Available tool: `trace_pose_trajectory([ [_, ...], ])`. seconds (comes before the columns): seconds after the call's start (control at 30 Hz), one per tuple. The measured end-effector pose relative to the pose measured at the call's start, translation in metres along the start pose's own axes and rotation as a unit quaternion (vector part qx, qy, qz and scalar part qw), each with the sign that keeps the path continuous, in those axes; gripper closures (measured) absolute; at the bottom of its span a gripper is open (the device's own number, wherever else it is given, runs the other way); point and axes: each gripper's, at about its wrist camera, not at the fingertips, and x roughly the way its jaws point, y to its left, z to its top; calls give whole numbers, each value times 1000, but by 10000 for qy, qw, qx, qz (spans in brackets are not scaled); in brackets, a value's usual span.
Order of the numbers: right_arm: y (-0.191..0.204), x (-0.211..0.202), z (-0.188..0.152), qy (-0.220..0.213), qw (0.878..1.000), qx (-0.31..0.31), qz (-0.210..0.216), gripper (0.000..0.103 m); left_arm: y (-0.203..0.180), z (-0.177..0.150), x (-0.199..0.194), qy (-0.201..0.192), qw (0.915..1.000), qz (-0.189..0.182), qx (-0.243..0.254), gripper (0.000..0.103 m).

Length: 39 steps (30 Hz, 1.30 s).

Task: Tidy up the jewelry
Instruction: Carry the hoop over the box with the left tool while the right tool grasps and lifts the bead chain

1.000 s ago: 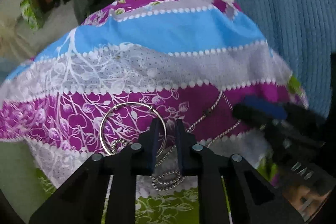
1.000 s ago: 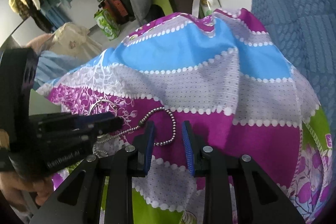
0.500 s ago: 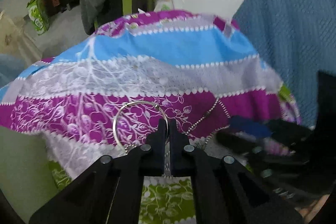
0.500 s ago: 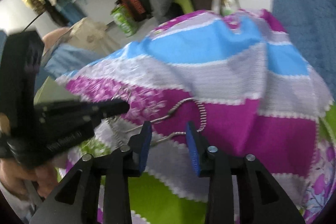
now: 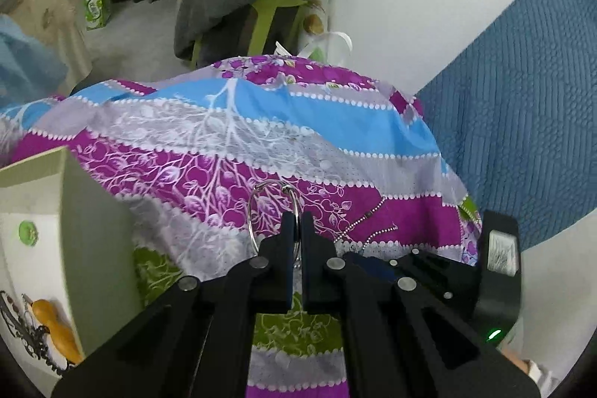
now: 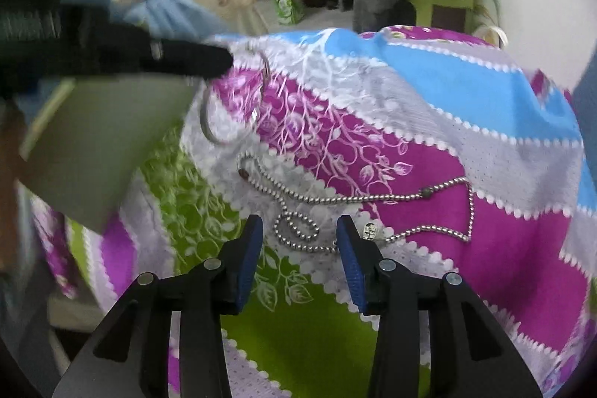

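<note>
Far to the left of your left gripper (image 5: 296, 230), at the edge of its view, stands a pale box (image 5: 74, 230) with an open side, and in its lower corner lie an orange piece (image 5: 56, 323) and a dark beaded string (image 5: 26, 331). Your left jaws are pressed together on the rim of a silver ring (image 5: 268, 207), which stands up on edge just ahead of the tips, clear of the patterned cloth (image 5: 261, 137) in purple, blue, grey and green. A fine strand hangs down between the jaws below the ring; what it is you cannot tell. Right of those jaws, a stretch of silver ball chain (image 5: 367, 226) lies on the purple stripe, and the dark body of your right gripper (image 5: 377, 267) crowds in just beside it.

In the right wrist view, your left gripper (image 6: 220, 62) comes in blurred from the far left, the ring (image 6: 231, 103) hanging at its tip, beside the box (image 6: 100, 144). Your right gripper (image 6: 300, 252) hangs over the cloth (image 6: 447, 122) with its jaws spread and opening. A small loop of the ball chain (image 6: 298, 230) lies on the cloth between them, untouched by the blue pads (image 6: 248, 260). From there the chain runs up left and trails off right across the purple stripe. A small silver charm (image 6: 369, 230) sits just right of the right-hand jaw
</note>
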Motion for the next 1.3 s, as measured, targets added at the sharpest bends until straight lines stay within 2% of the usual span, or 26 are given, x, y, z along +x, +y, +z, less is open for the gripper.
trace_pose_trajectory([
  [0.07, 7, 3, -1, -35, 9996, -177, -218, 68, 4, 0, -4, -40, 10000, 0, -39, 101],
  [0.1, 9, 4, -1, -48, 9995, -204, -249, 80, 6, -1, -8, -65, 10000, 8, -58, 101],
  [0.13, 7, 4, 0, -55, 9998, -123, -162, 83, 9, -2, -11, -83, 9999, -1, -92, 101],
  [0.17, 7, 5, 0, -48, 9996, -96, -268, 93, 11, -2, -13, -89, 9999, -4, -130, 101],
  [0.3, 5, 7, 2, 2, 9993, 10, -368, 101, 17, -5, -21, -136, 9997, -69, -206, 101],
  [0.47, -3, -16, 17, -336, 9979, 522, -179, 101, 18, -10, -36, -84, 9992, -170, -353, 101],
  [0.6, -1, -34, 29, -472, 9953, 841, -112, 101, 15, -9, -54, -126, 9995, -92, -271, 101],
  [0.77, 12, -66, 45, -643, 9938, 883, -225, 101, 14, 0, -86, -333, 9993, -1, -184, 101],
  [0.93, 19, -100, 64, -652, 9909, 1121, -363, 101, 16, 0, -121, -355, 9991, 23, -230, 101],
  [1.3, 75, -170, 132, -1272, 9879, 832, -325, 101, 37, 7, -190, -680, 9972, 221, -226, 101],
])
